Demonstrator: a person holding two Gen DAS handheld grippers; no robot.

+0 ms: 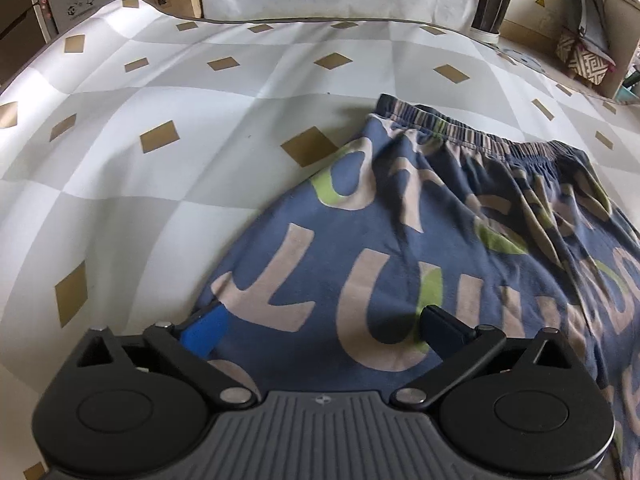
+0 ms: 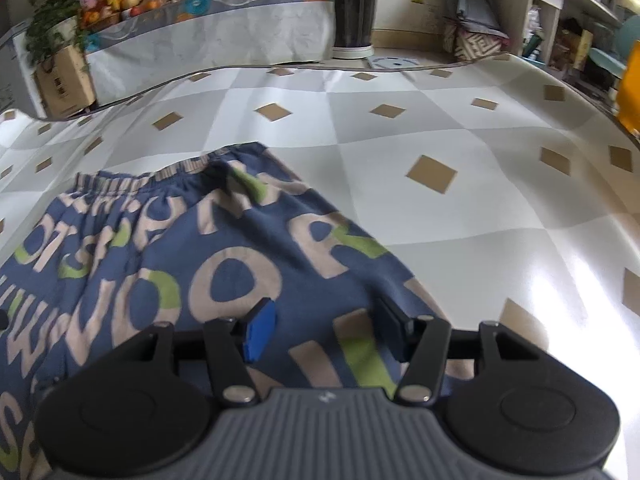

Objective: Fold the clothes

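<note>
- Left hand-held gripper [image 1: 322,330]: jaws spread wide above the shorts [image 1: 420,248], gripping nothing.
- Right hand-held gripper [image 2: 324,330]: jaws half parted over the same cloth, nothing pinched.
- Blue letter-printed shorts lie flat on the checkered tabletop [image 1: 180,100], their elastic waistband [image 1: 480,136] at the far side.

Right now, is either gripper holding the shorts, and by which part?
Nothing is held. The left gripper and right gripper both stand open over the blue lettered shorts, near the hem end, pads clear of the fabric.
</note>
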